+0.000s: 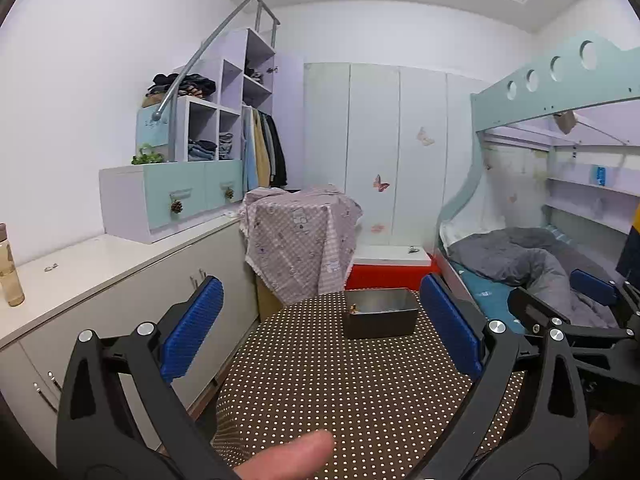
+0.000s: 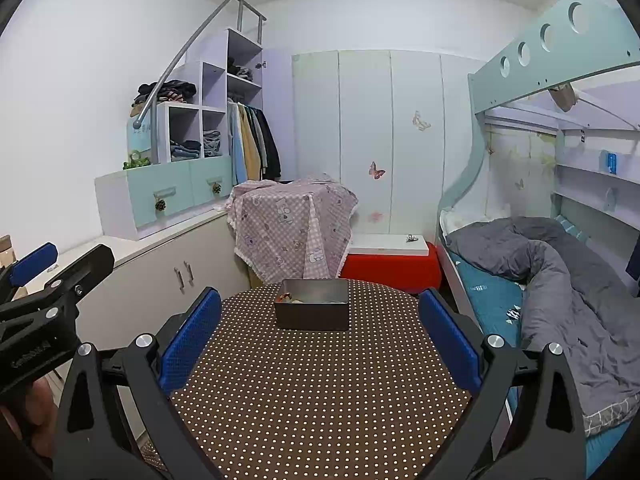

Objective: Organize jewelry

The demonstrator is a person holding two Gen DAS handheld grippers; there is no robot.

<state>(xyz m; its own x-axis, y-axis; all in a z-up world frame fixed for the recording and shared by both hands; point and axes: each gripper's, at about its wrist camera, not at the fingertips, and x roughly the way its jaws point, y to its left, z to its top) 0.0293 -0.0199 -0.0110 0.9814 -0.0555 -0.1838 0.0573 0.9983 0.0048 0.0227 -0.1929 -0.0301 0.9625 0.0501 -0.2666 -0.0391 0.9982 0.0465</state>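
A grey metal box stands at the far side of a round table with a brown dotted cloth. Small gold and coloured jewelry pieces lie inside it. The box also shows in the right wrist view, with the jewelry at its left end. My left gripper is open and empty above the near half of the table. My right gripper is open and empty, also short of the box. Each gripper appears at the edge of the other's view.
A white cabinet counter runs along the left, with a bottle on it. A stand draped in a pink checked cloth and a red box lie behind the table. A bunk bed with a grey quilt is on the right.
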